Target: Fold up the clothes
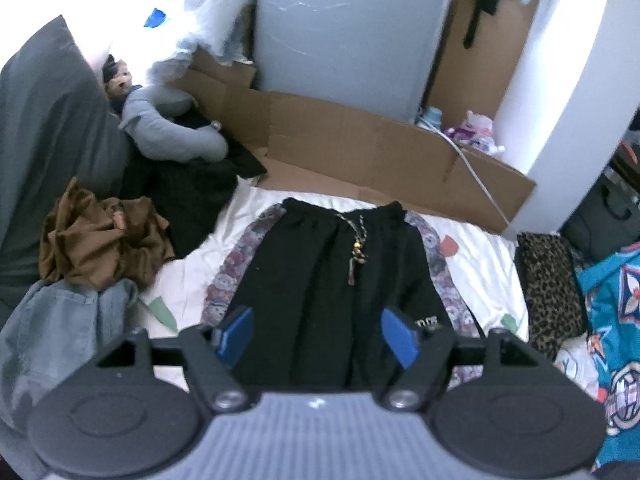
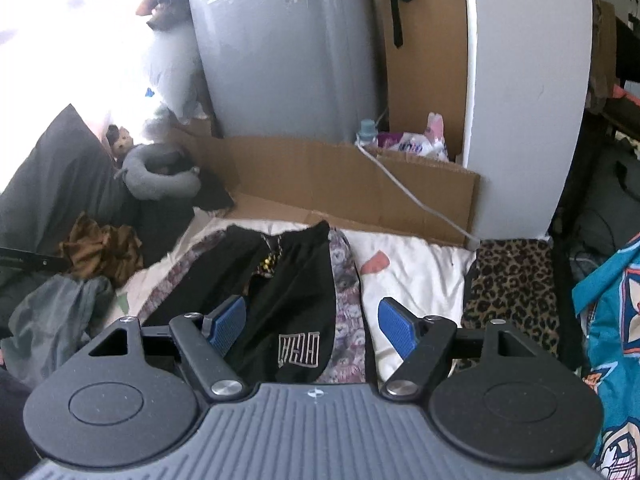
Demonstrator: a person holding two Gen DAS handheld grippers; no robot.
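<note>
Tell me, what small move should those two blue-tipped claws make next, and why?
Probably lower both toward the black shorts and take their near edge. The left gripper and right gripper hang open and empty above them, and the shorts lie flat, waistband far, on a patterned cloth.

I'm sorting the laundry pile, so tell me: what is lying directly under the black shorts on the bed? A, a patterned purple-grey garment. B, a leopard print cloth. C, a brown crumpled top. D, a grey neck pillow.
A: the patterned purple-grey garment shows along both sides of the black shorts, which lie on top of it.
</note>
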